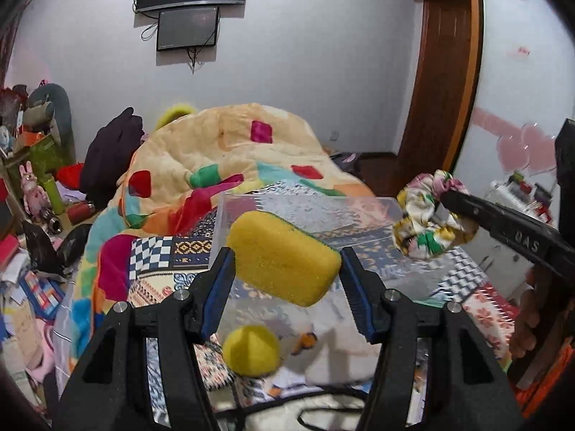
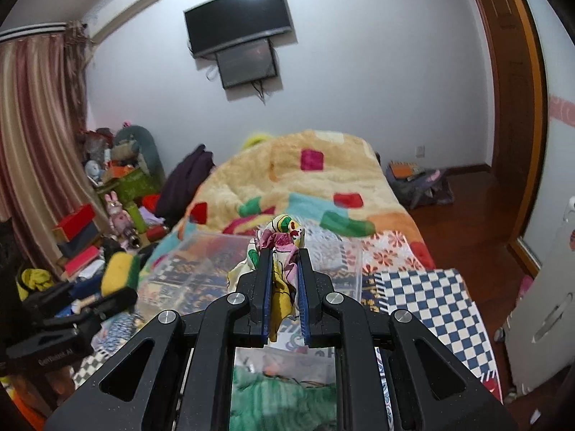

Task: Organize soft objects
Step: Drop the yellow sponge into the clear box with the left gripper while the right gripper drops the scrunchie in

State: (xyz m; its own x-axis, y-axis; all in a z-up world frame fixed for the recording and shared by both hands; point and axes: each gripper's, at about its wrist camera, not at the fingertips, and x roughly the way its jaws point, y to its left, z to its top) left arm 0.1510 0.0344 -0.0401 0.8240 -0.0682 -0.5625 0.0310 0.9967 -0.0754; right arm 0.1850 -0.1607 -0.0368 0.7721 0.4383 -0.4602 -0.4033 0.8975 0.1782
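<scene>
A yellow sponge point(image 1: 284, 256) with a green backing is pinched between the blue pads of my left gripper point(image 1: 286, 251), held in the air over a clear plastic bin point(image 1: 305, 198). Lower down, behind clear plastic, lie a yellow ball point(image 1: 251, 350) and a white cloth. My right gripper point(image 2: 284, 251) is shut on a floral scrunchie point(image 2: 284, 231), which bunches out past the fingertips. In the left wrist view the scrunchie point(image 1: 427, 215) hangs at the right, over the bin's right rim. The right wrist view shows the sponge point(image 2: 120, 274) at the left, beside the bin point(image 2: 201, 242).
The bin stands on a bed with a patchwork cover point(image 2: 431, 287). A heaped fleece blanket point(image 1: 233, 151) lies behind it. Boxes and toys point(image 2: 107, 222) crowd the floor at the left. A wooden door frame point(image 1: 442, 89) is at the right. A person's hand point(image 1: 528, 323) holds the right gripper.
</scene>
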